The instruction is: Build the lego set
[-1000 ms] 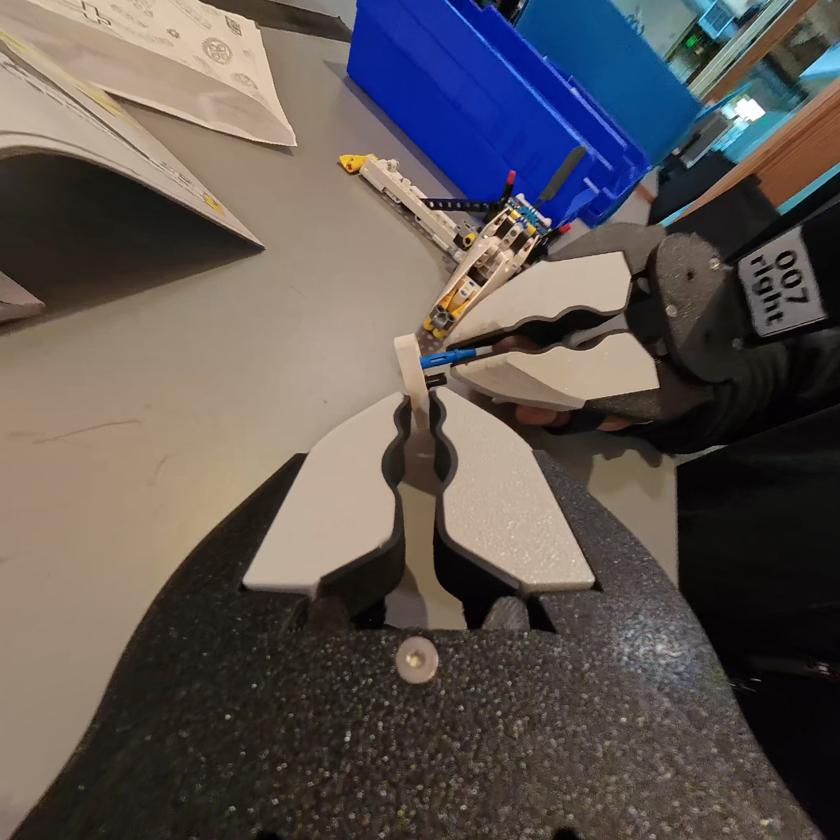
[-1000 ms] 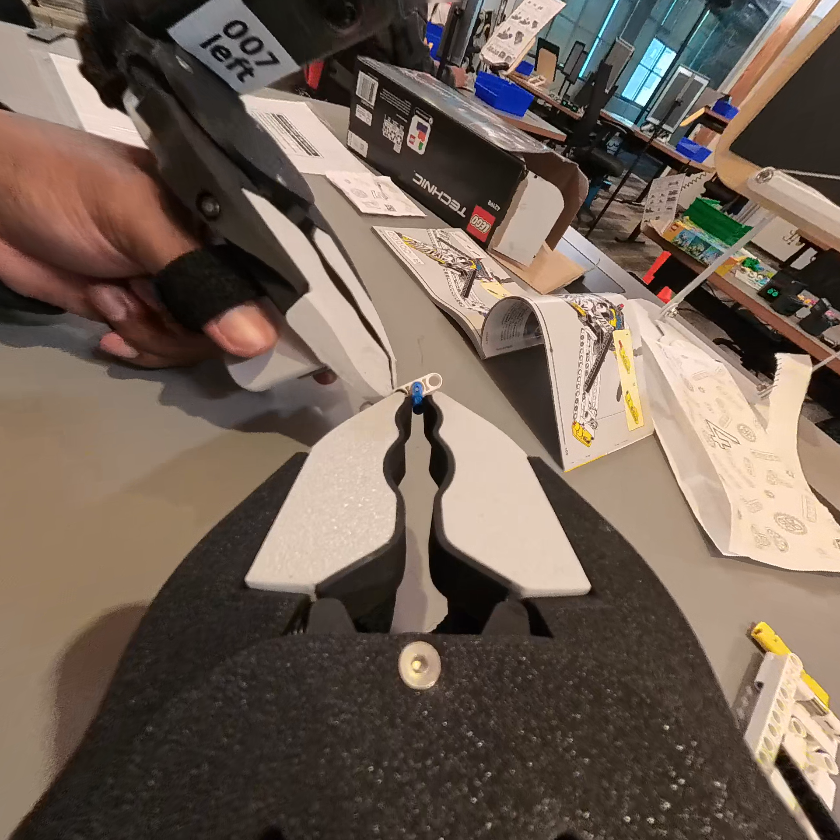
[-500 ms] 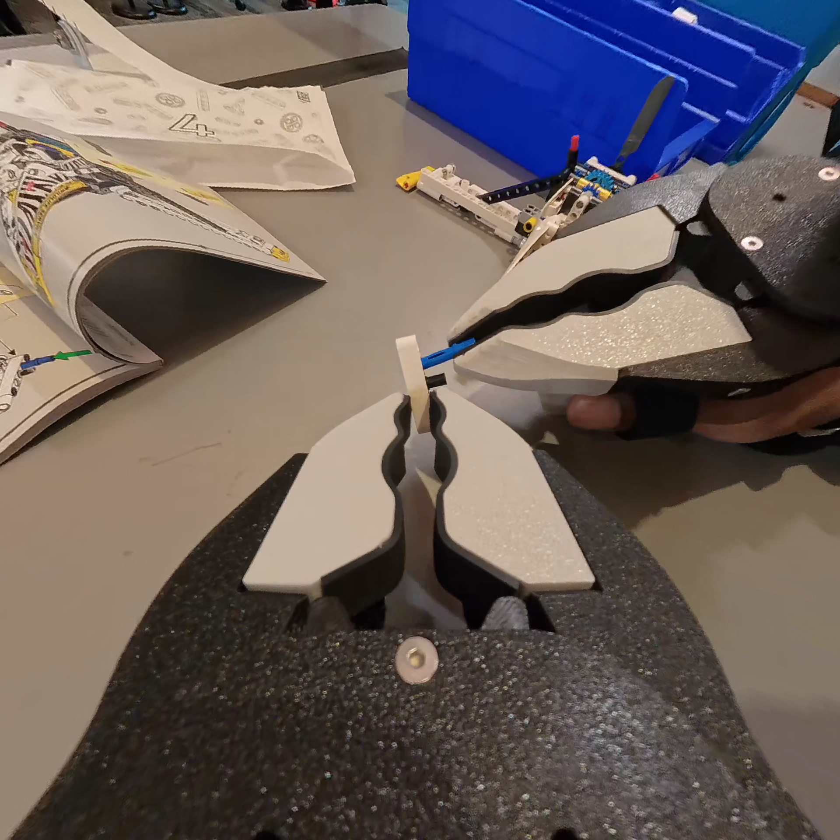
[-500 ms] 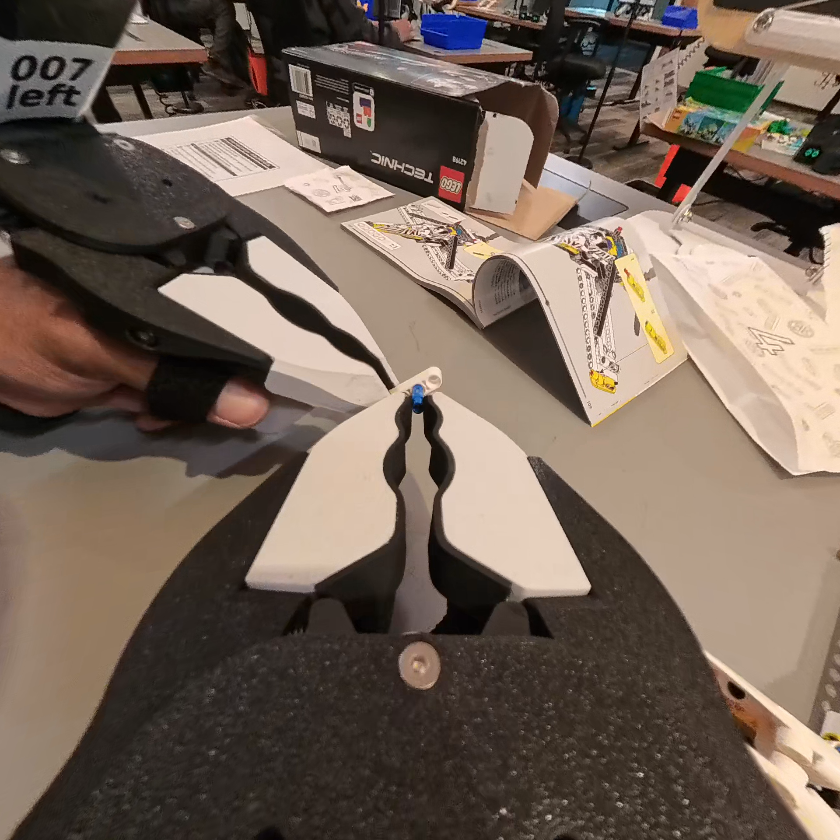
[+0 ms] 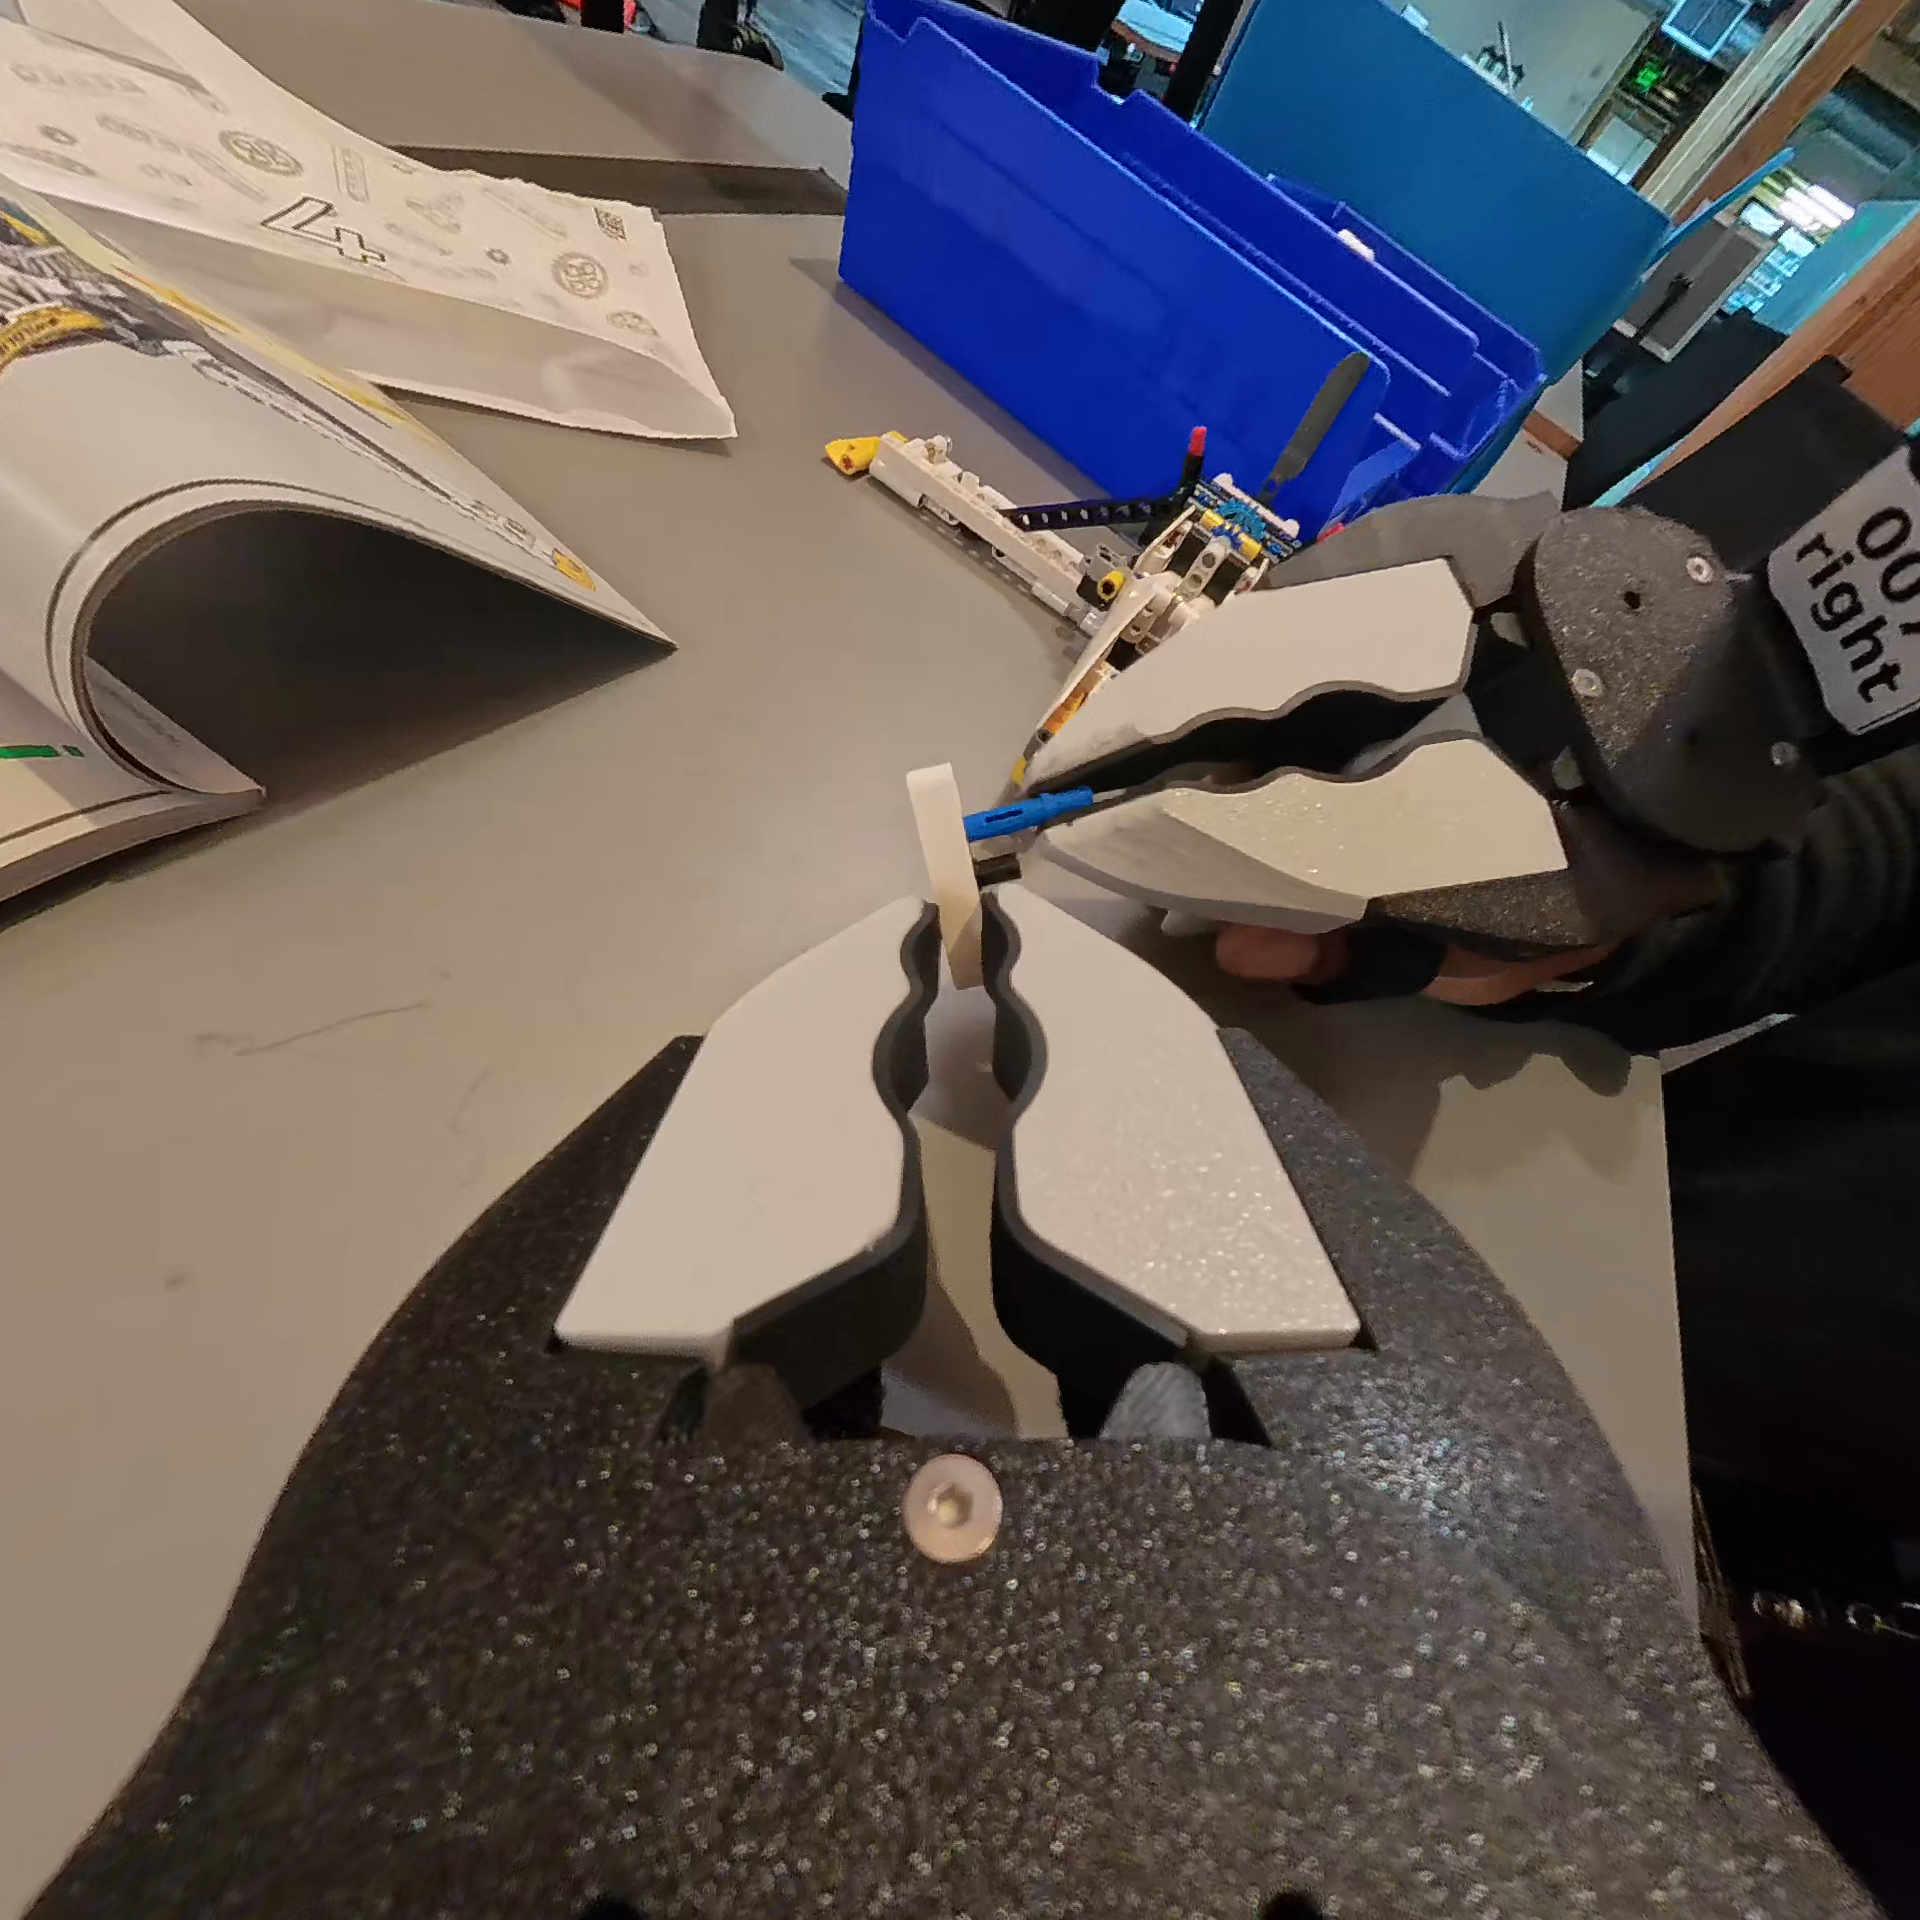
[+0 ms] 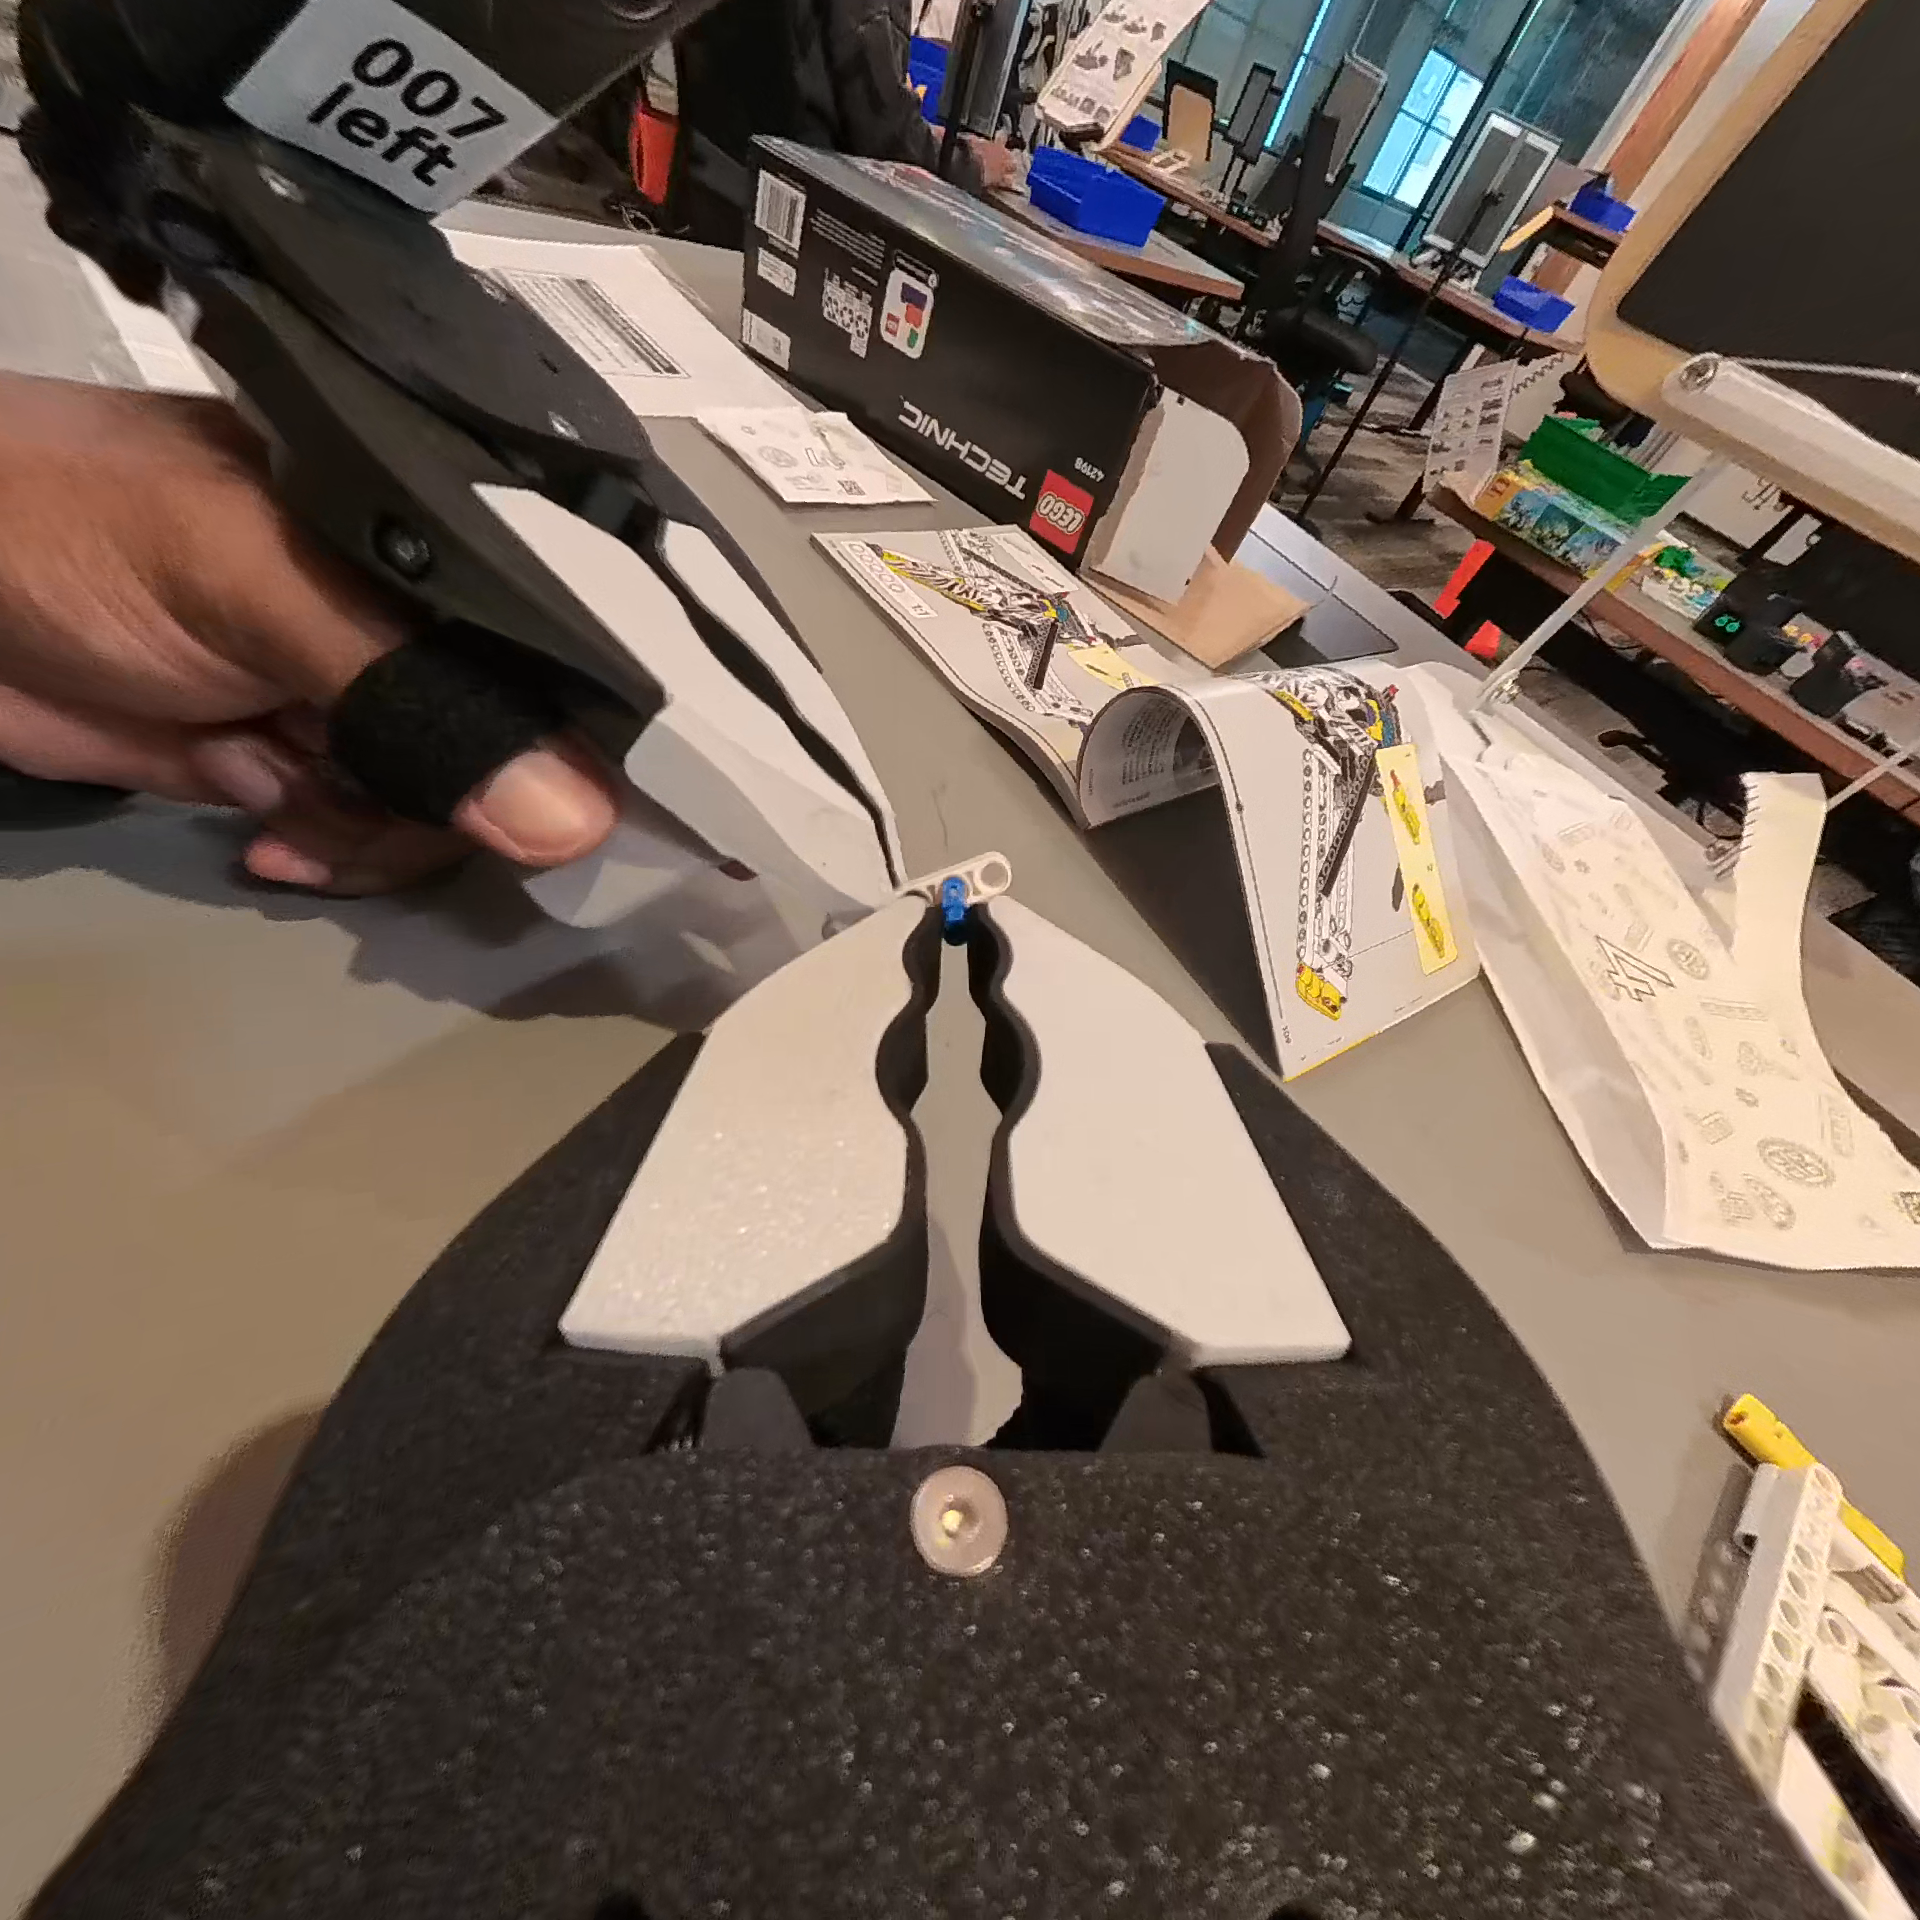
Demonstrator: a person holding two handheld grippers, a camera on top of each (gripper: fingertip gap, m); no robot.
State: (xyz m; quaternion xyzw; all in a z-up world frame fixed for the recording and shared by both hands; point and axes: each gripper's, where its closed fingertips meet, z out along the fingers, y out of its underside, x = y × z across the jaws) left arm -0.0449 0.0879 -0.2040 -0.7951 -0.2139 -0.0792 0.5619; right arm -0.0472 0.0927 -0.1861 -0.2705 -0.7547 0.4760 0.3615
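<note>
Left wrist view: at far left an open instruction booklet (image 5: pixel 312 582) arches over the smooth grey bench (image 5: pixel 312 1039), with a flat printed paper bag (image 5: pixel 436 260) behind it. At centre, the left gripper (image 5: pixel 961 925) has its pale, wavy-edged jaws clamped on the lower end of a small white plastic beam (image 5: pixel 943 852), held upright and edge-on. To its right, a slim blue pin (image 5: pixel 1023 814) points sideways with its tip at the beam's face, a short black stub (image 5: pixel 1000 868) just beneath it. The pin's other end is pinched in the closed jaws of the right gripper (image 5: pixel 1081 805), held in a hand at far right. Behind stand a partly built white and yellow brick model (image 5: pixel 1091 561) and glossy blue bins (image 5: pixel 1143 301).

Right wrist view: the beam (image 6: pixel 961 878) shows round holes, and the blue pin (image 6: pixel 952 906) meets one of them. A black cardboard box (image 6: pixel 987 395) lies beyond.
</note>
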